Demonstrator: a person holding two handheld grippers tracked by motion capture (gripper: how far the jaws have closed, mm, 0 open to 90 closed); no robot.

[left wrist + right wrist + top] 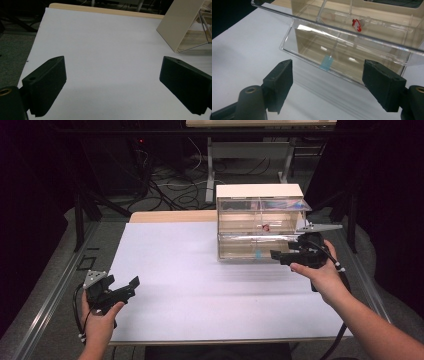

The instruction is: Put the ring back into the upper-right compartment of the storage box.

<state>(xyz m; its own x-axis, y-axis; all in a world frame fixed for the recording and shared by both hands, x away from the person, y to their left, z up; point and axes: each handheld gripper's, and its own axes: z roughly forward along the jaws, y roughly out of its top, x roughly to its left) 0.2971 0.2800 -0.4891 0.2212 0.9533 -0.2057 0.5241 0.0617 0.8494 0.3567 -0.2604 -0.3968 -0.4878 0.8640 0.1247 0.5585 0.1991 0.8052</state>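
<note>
From above, the right gripper (278,255), fingers apart and empty, sits just beside the clear box (260,227) at the desk's (190,270) far right, the left gripper (131,284) open well away; its own view shows bare desk between spread fingers (47,85); the right gripper view has the box's blue tab (326,62) straight ahead.

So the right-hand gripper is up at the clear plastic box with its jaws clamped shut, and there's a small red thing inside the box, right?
Not quite. The right gripper is at the clear box, but its jaws stand open with nothing between them, as the right gripper view shows. The small red thing is indeed inside.
</note>
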